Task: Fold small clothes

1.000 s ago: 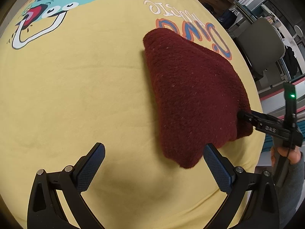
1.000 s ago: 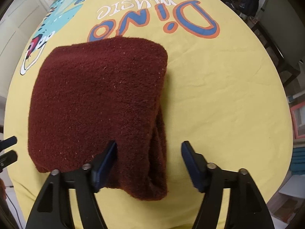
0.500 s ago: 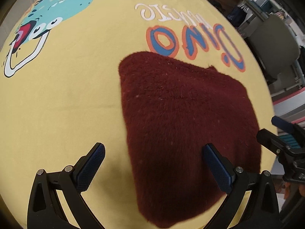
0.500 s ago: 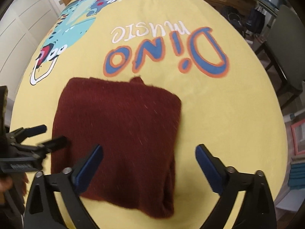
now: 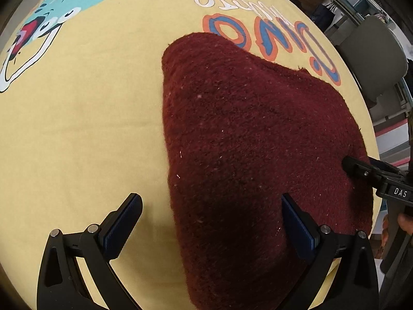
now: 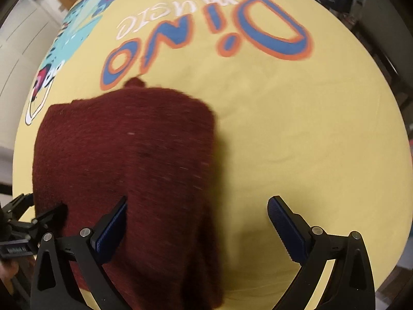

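Note:
A dark red fleecy garment [image 5: 253,139] lies folded flat on the yellow printed cloth [image 5: 82,134]. My left gripper [image 5: 210,222] hovers open just above it; the garment's left edge runs between the fingers, and the right finger [image 5: 296,227] is over the fleece. My right gripper [image 6: 197,227] is open wide over the garment [image 6: 124,160], whose right edge passes between its fingers. Neither gripper's pads press on the fabric. In each wrist view the other gripper shows at the garment's far side: the right gripper [image 5: 361,164] and the left gripper [image 6: 45,202].
The yellow cloth [image 6: 296,134] carries a teal dinosaur [image 5: 77,2] and orange-blue "Dino music" lettering [image 6: 206,36]. Its front edge lies just behind both grippers. A grey chair [image 5: 371,51] and shelves stand beyond the right side. A hand [image 5: 402,222] holds the right gripper.
The right gripper's jaws widened and let go of the garment's edge. The lifted fold dropped flat onto the cloth. Both grippers came down closer to the garment.

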